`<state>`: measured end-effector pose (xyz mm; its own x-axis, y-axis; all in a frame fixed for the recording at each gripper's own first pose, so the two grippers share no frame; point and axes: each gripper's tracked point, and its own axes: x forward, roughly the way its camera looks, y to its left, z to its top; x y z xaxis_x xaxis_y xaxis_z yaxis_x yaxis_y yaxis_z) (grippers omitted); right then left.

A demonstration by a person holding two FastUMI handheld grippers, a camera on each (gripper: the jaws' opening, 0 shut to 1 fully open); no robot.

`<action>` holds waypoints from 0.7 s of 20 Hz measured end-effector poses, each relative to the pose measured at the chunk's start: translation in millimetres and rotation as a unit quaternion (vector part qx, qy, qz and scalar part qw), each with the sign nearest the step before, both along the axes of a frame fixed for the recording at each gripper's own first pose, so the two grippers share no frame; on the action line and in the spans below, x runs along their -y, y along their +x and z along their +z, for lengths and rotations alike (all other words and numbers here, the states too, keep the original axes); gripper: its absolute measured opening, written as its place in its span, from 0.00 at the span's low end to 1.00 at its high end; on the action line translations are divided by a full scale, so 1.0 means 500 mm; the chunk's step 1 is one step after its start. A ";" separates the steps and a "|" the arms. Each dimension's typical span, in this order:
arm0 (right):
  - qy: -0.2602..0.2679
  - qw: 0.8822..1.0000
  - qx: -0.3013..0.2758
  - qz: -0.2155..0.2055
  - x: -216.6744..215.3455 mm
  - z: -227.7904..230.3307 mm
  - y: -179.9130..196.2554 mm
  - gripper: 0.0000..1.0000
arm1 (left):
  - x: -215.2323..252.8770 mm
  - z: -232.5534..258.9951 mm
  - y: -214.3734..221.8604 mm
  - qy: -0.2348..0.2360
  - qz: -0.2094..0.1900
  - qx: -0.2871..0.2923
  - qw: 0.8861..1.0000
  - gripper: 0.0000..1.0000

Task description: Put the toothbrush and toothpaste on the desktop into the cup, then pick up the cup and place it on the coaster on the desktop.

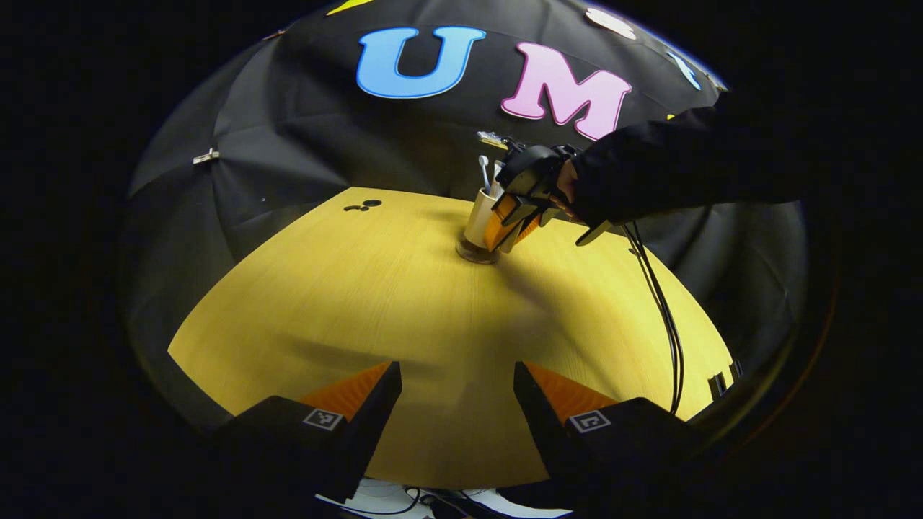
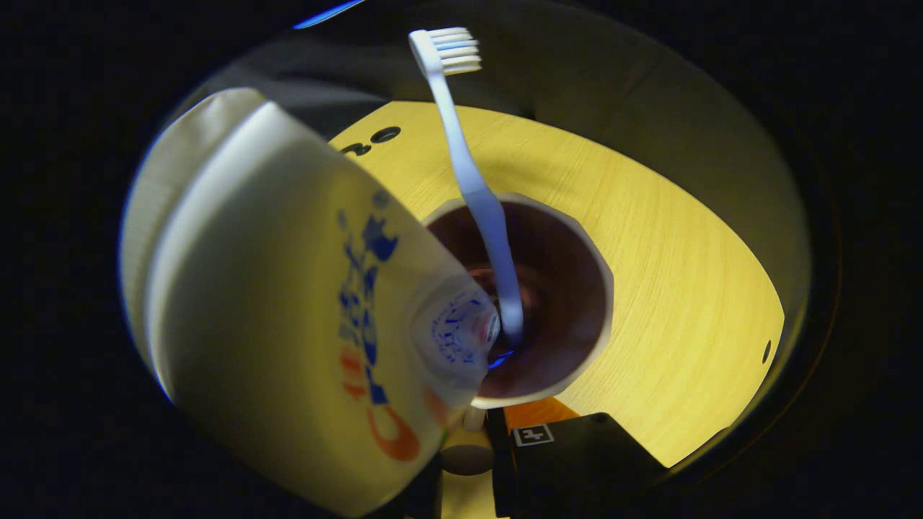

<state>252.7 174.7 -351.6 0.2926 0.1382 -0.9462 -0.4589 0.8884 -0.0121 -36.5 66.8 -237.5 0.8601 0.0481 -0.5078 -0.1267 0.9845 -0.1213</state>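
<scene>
Cup [image 1: 482, 216] stands on the coaster [image 1: 477, 254] at the far middle of the yellow desk [image 1: 375, 303], as we see it in the left gripper view. A toothbrush [image 1: 484, 171] sticks up out of it, head uppermost, and the toothpaste [image 1: 497, 171] shows beside it at the rim.

Our right tool [image 1: 516, 232], held by a hand [image 1: 566, 189] in a dark sleeve [image 1: 678, 162], sits against the cup's right side, with a black cable [image 1: 660, 303] trailing from it across the desk. In the right gripper view we look down into the cup [image 2: 577, 303], dark brown inside with a pale rim. The toothbrush [image 2: 472, 180] leans in it with its handle end at the bottom and its bristles up. The toothpaste [image 2: 288, 303] stands cap-down inside the cup, its wide white body rising close to the camera and hiding that tool's left finger. One finger [image 2: 570, 450] shows just outside the cup's near rim, so we cannot tell whether the right tool [image 2: 469, 454] grips the cup.

Our left tool [image 1: 457, 411] hovers low over the near desk edge, well apart from the cup, its jaws wide with nothing between them.
</scene>
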 end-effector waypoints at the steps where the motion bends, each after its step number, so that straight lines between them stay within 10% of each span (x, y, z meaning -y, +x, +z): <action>1: -0.007 1.000 -0.004 0.002 -0.002 -0.016 -0.001 0.36 | -0.009 -0.001 -0.007 0.001 0.005 -0.004 1.000 0.98; 12: -0.012 1.000 0.008 -0.017 0.000 0.009 0.004 0.30 | -0.037 0.007 -0.026 0.010 0.017 -0.010 1.000 0.98; 14: -0.007 0.999 0.026 -0.018 0.002 0.036 0.011 0.49 | -0.031 0.019 -0.020 0.014 0.008 -0.005 1.000 0.98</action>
